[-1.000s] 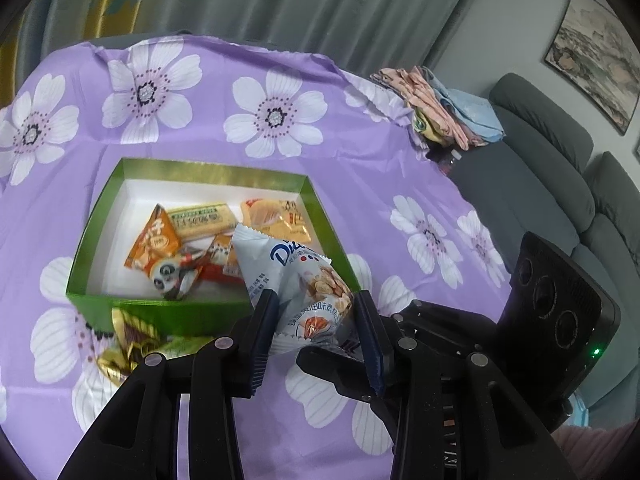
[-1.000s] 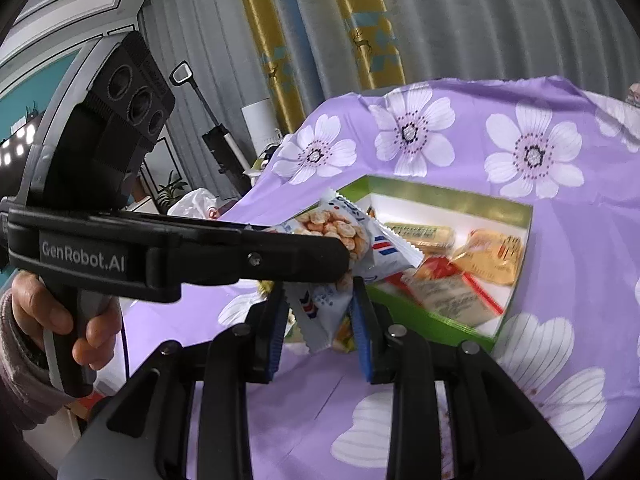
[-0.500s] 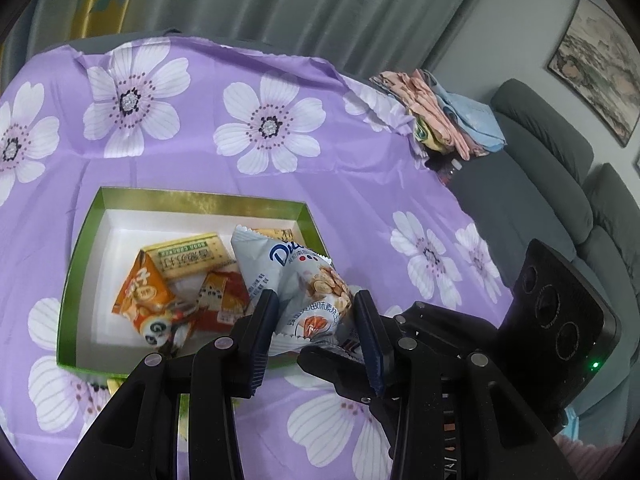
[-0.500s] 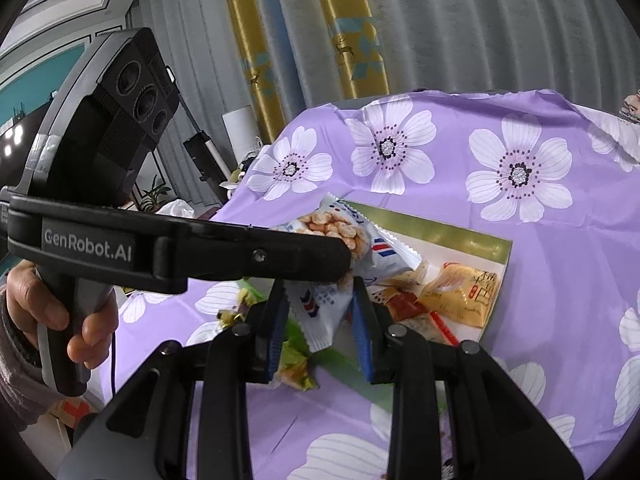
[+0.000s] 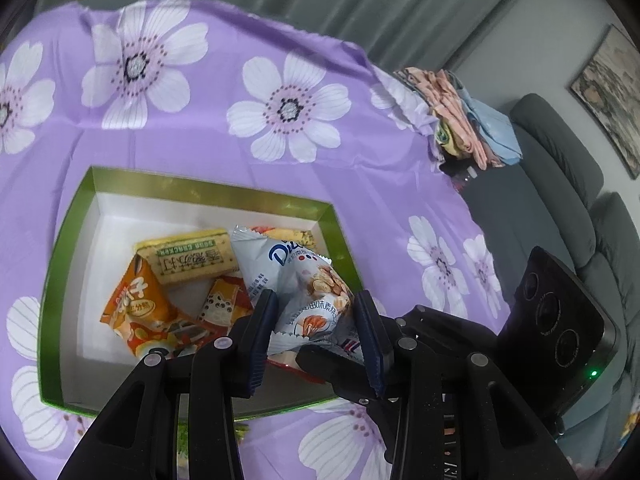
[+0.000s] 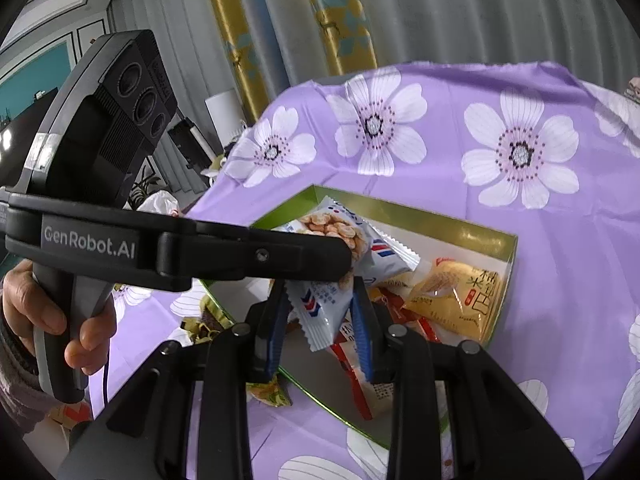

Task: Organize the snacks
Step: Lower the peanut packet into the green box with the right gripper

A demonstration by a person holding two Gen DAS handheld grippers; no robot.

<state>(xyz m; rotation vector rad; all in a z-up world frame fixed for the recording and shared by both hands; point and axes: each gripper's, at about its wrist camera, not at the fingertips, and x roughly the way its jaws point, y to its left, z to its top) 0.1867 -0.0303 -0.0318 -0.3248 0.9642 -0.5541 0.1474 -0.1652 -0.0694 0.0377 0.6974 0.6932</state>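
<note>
Both grippers pinch one white packet between them above the near part of the box. The left gripper is closed to a narrow gap on the packet's lower half, its blue pads pressing both sides; the right gripper is likewise closed down on the packet's crimped end, with the left tool's black finger crossing just above it. The packet hangs over the box's near right area, clear of the walls as far as can be told. The box is a shallow green-rimmed tray with a white floor, sitting on the cloth. Inside the box, toward its near side, lie an orange pouch, a yellow cracker bar behind it, a red-and-orange packet beside the pouch, and a yellow-orange pack at the right wall. The box's far left floor is bare white. Outside the box's near left corner a few small wrapped sweets lie on the cloth. Beyond the box the cloth runs open to its far edge, where folded fabrics are piled at the box's far right, next to a grey sofa.
</note>
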